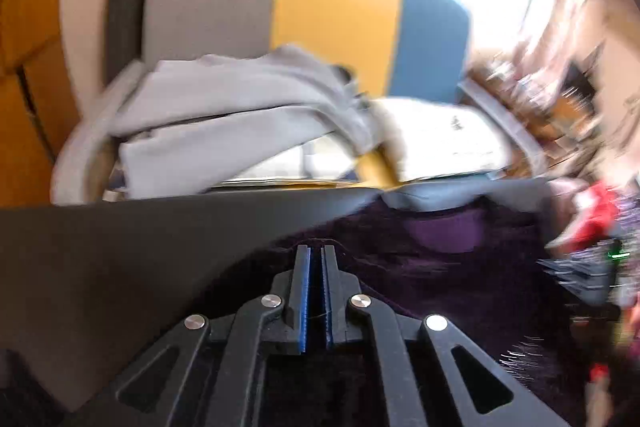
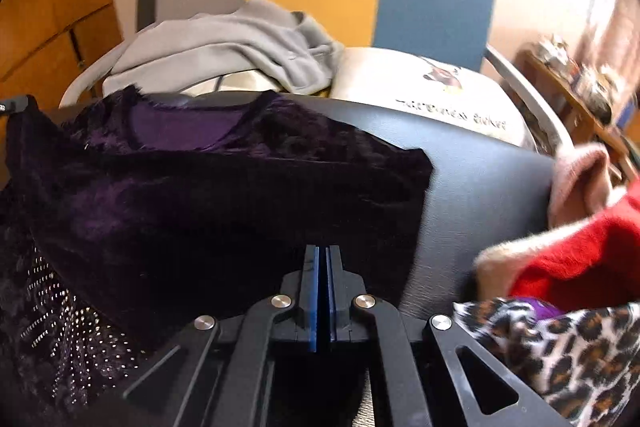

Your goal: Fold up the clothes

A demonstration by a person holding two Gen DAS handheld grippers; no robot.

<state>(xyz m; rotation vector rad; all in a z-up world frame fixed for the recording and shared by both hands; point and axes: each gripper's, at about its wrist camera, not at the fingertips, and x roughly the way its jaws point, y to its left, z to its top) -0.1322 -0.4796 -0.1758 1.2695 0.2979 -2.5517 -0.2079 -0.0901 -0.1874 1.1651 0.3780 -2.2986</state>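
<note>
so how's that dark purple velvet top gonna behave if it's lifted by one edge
Probably floppy: the purple velvet top already lies limp and rumpled over the black surface. Its pile looks plush, so it may drag rather than slide. Likely light.

Both the left gripper (image 1: 316,251) and the right gripper (image 2: 322,251) are matte black plastic, with angular linkage arms carrying round silver pins and triangular cut-outs. Blue pads (image 2: 313,299) line the narrow fingers; the left view is blurred, so finer markings cannot be told.
</note>
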